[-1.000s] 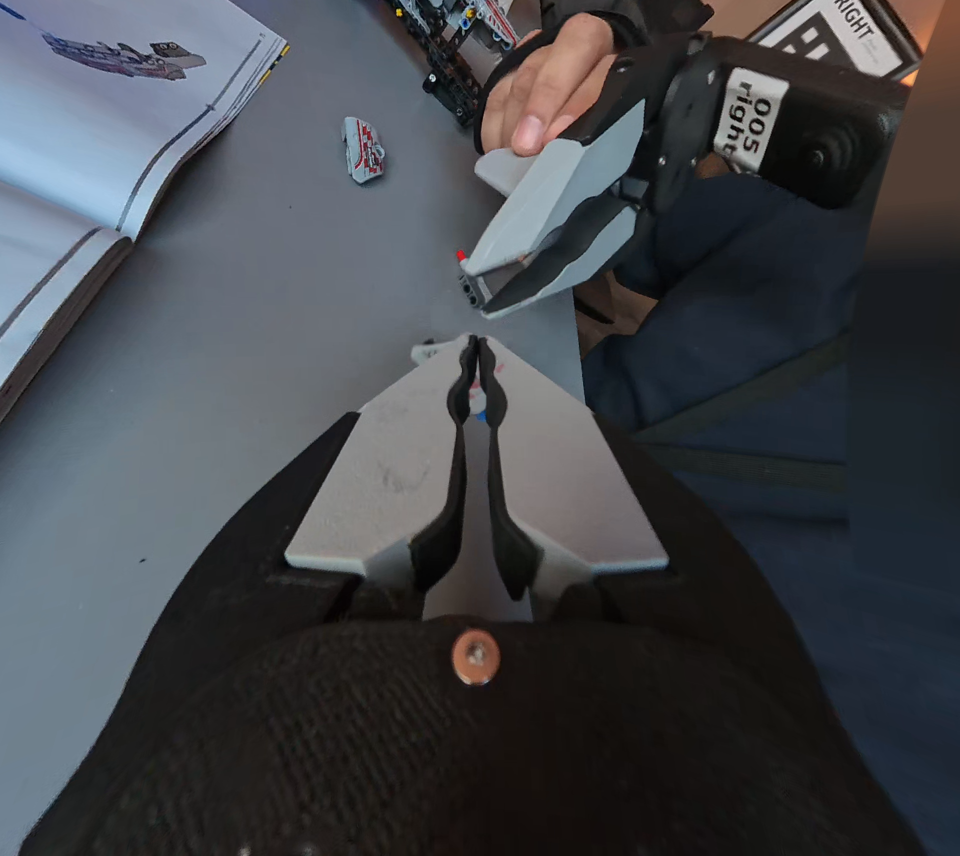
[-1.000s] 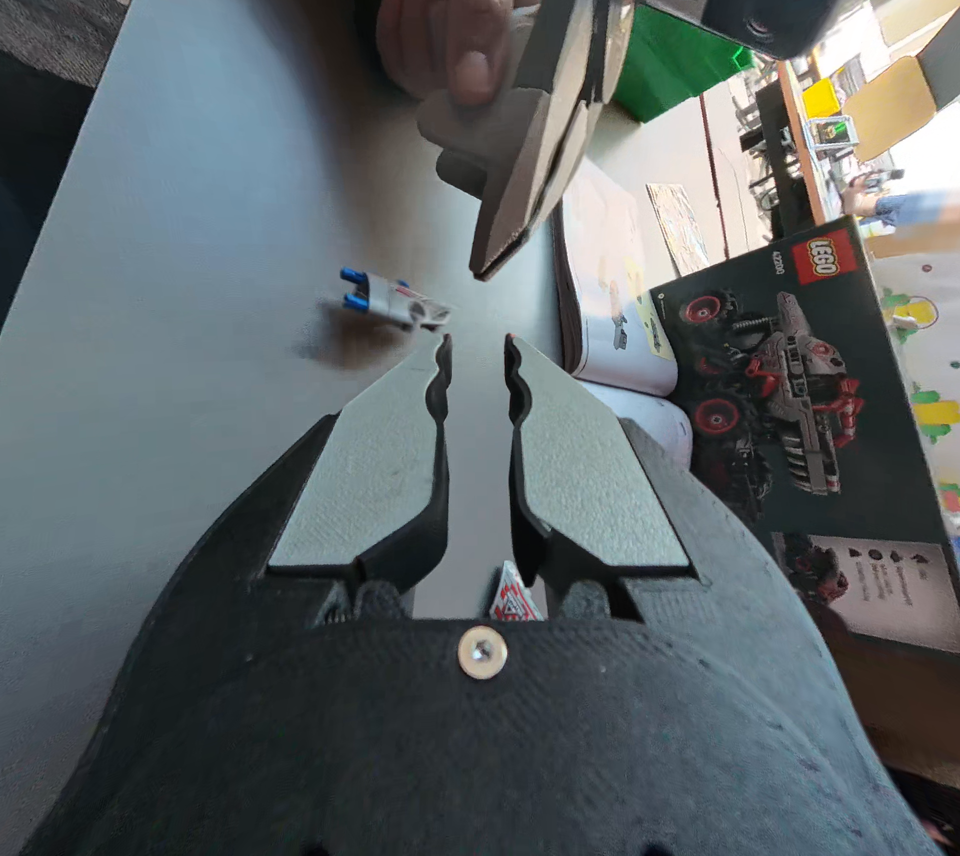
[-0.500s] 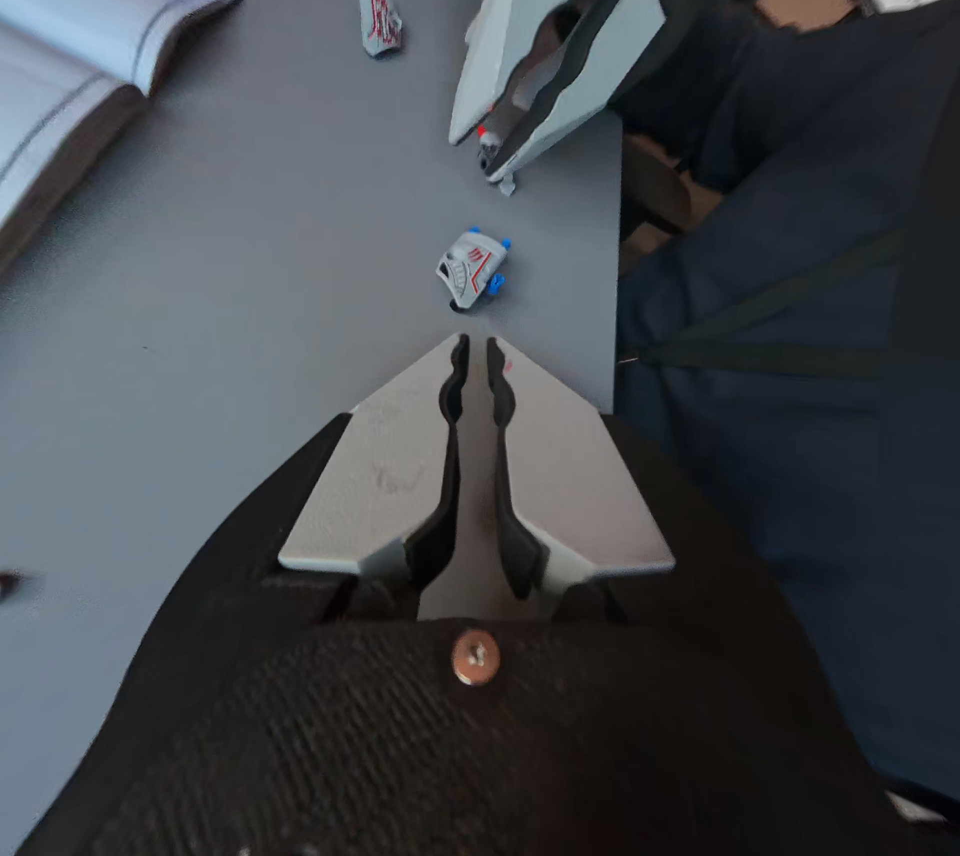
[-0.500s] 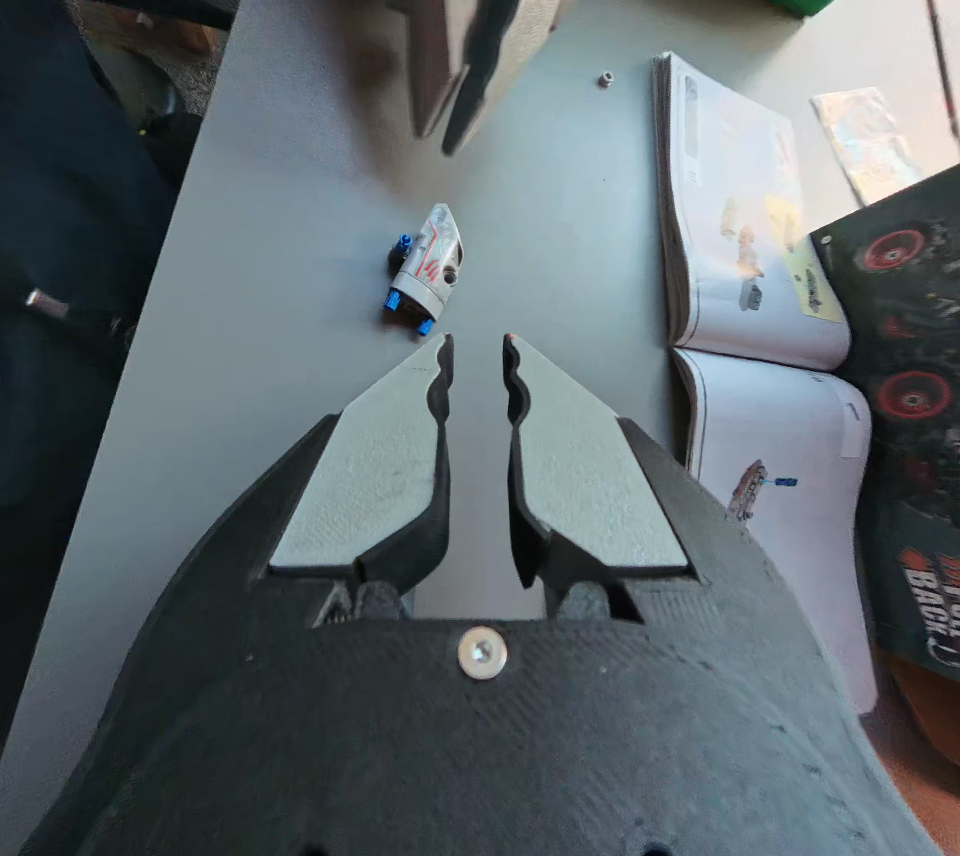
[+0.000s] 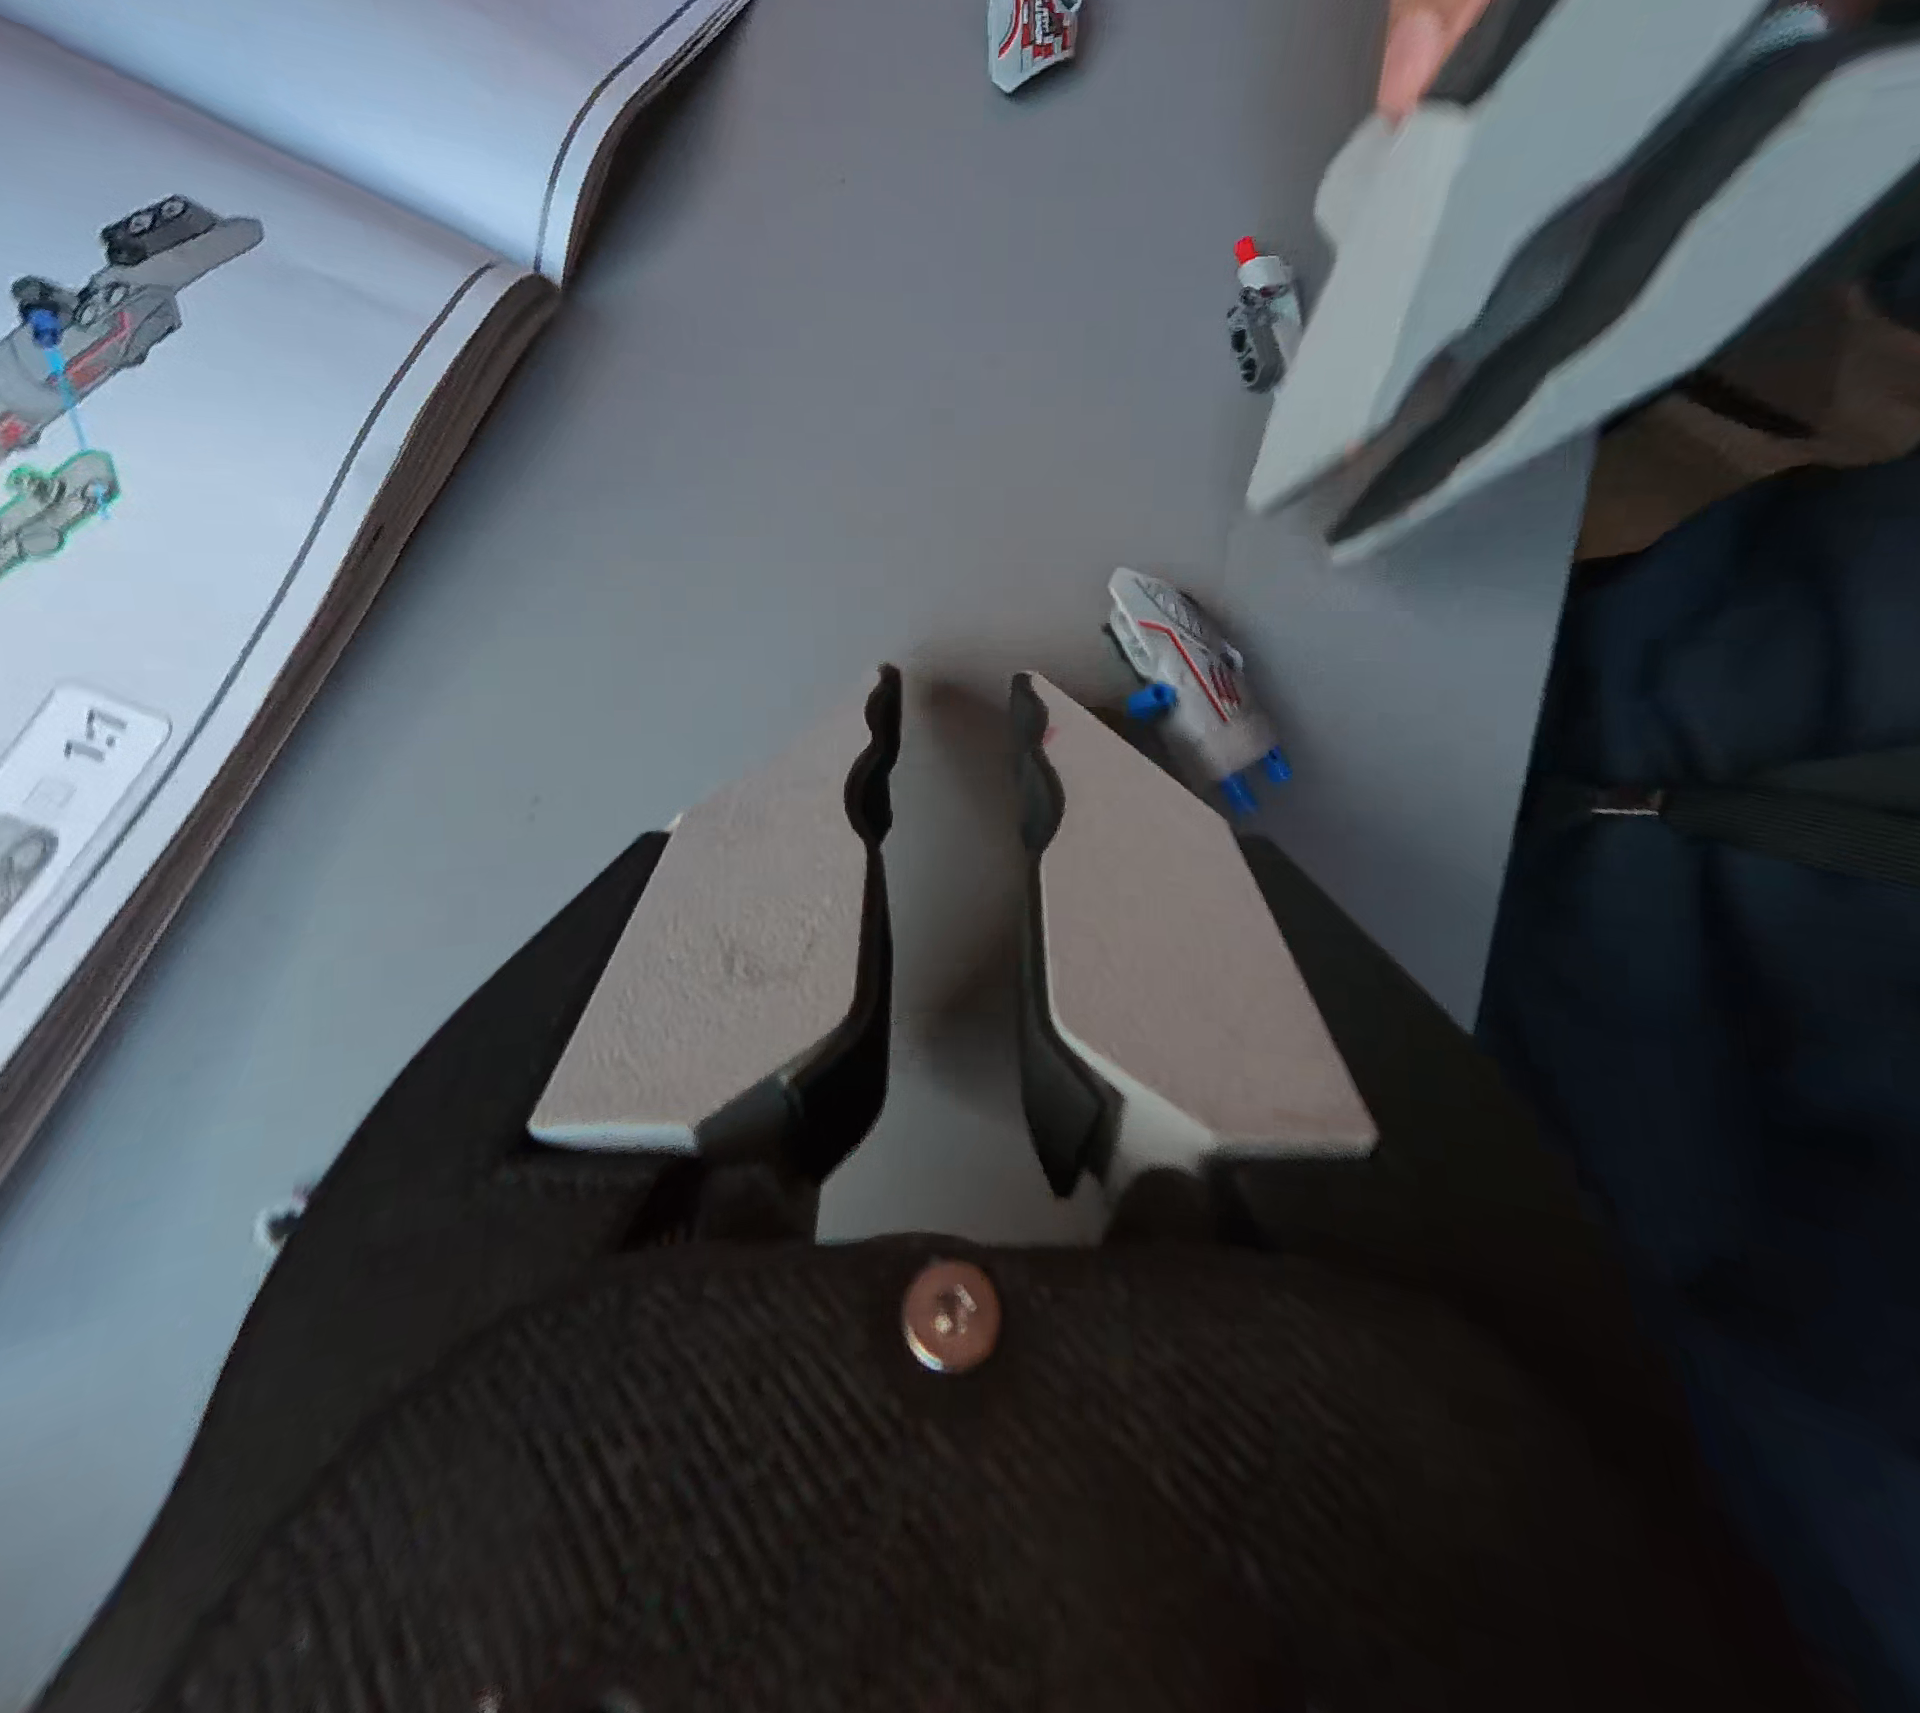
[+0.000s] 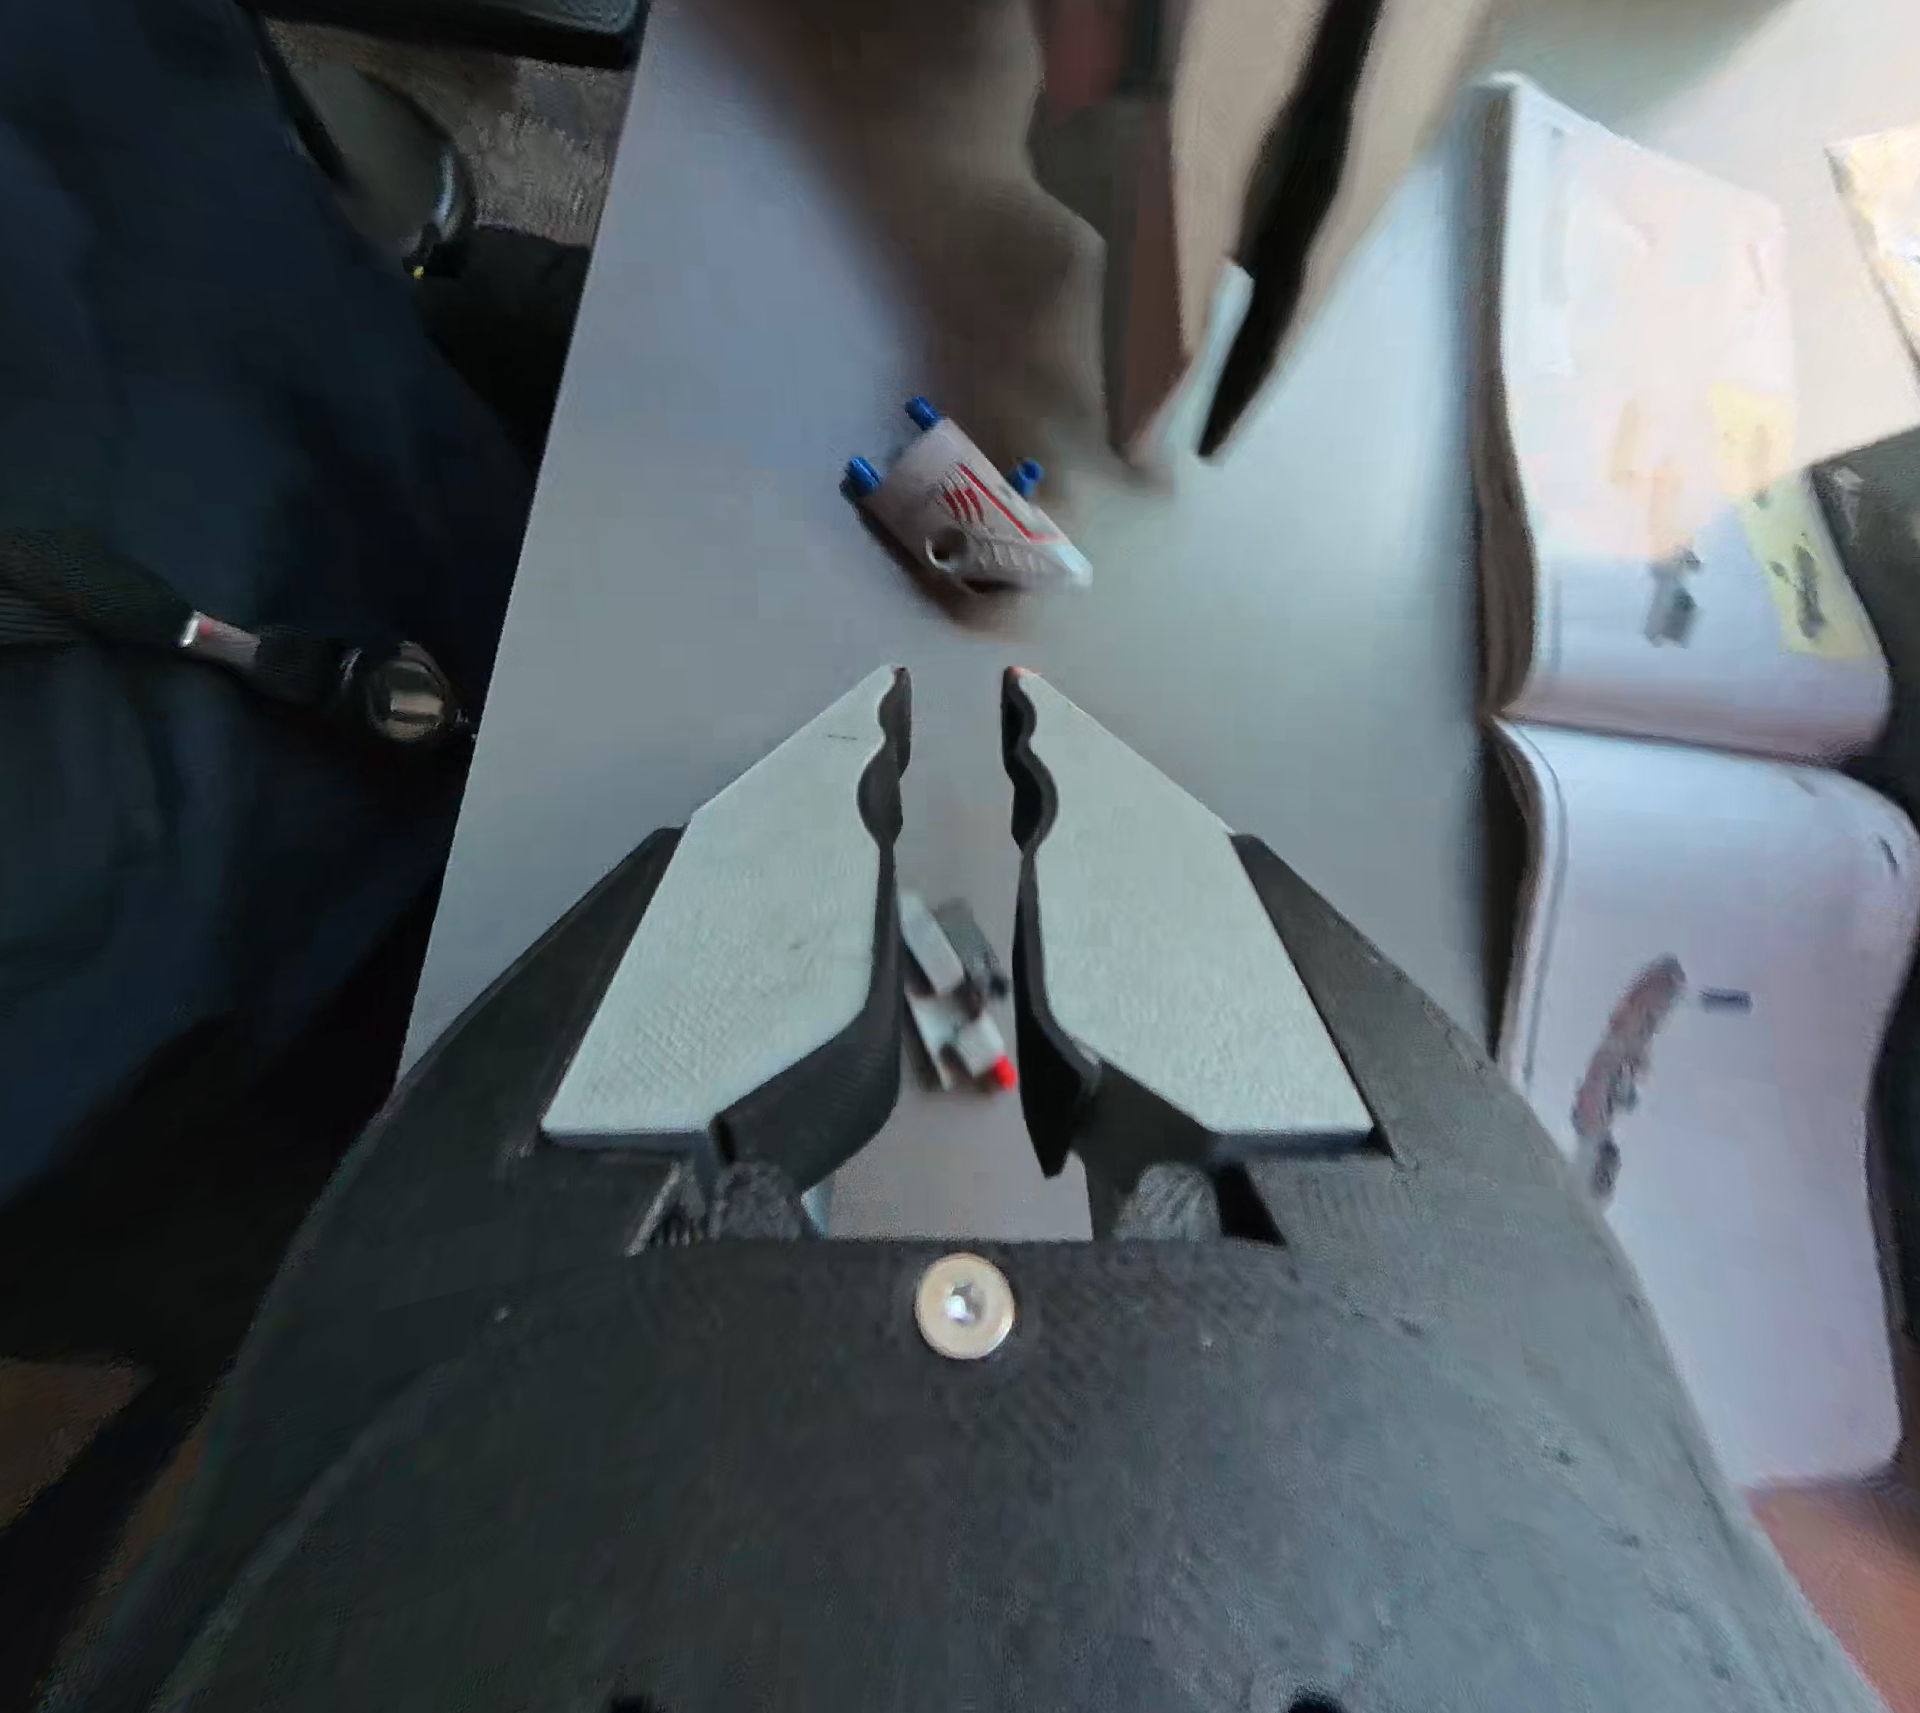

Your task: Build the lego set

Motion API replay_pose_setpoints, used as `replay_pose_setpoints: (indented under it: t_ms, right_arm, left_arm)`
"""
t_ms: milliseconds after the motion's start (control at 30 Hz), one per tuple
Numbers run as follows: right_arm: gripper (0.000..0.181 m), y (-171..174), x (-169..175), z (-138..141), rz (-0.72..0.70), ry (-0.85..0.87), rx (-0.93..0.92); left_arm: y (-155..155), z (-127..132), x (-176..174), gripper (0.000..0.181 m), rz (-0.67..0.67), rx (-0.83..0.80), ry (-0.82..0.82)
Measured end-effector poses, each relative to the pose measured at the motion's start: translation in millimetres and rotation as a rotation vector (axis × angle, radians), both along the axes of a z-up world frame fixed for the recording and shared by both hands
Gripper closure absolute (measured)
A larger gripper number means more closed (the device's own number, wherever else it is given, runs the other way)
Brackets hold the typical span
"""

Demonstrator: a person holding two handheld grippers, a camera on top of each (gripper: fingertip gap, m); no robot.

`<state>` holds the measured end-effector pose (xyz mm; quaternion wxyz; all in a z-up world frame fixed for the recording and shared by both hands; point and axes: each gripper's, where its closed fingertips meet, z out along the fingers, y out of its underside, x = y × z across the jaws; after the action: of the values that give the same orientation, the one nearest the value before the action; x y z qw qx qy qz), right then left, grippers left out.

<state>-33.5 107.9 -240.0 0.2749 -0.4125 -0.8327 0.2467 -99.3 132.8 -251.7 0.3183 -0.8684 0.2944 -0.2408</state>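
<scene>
Lego panel [image 5: 1190, 676] beside open manual [image 5: 260, 209]

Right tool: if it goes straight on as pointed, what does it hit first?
Probably the grey panel with blue pins, lying just ahead of the open right tool and slightly left of its line. Depth is unclear; it may meet the table first.

The grey counter [image 5: 810, 375] carries an open instruction booklet [image 5: 260, 229], 2 grey panels, one with blue pins [image 5: 1190, 687], one checkered [image 5: 1031, 1], and a small red-tipped connector [image 5: 1262, 307]
</scene>
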Motion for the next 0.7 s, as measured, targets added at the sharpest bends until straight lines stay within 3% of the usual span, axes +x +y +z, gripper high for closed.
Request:
replay_pose_setpoints:
  t_ms: [133,267,567,700]
  right_arm:
    - [0.156,33.0,40.4,17.6,-0.113,0.027,-0.083]
    - [0.15,52.1,68.0,1.3,-0.168,-0.054,-0.03]
    - [0.145,47.1,63.4,-18.0,-0.084,-0.105,0.017]
    - [0.169,35.8,53.3,-20.5,-0.029,-0.103,-0.02]
  left_arm:
    - [-38.5,7.4,-5.4,0.147,0.028,-0.054,-0.102]
    - [-55.6,7.0,13.6,0.144,0.014,-0.045,-0.122]
    - [-39.7,-3.8,35.7,0.156,-0.18,-0.016,0.006]
    - [-30.4,-3.7,37.7,0.158,-0.238,-0.049,0.007]
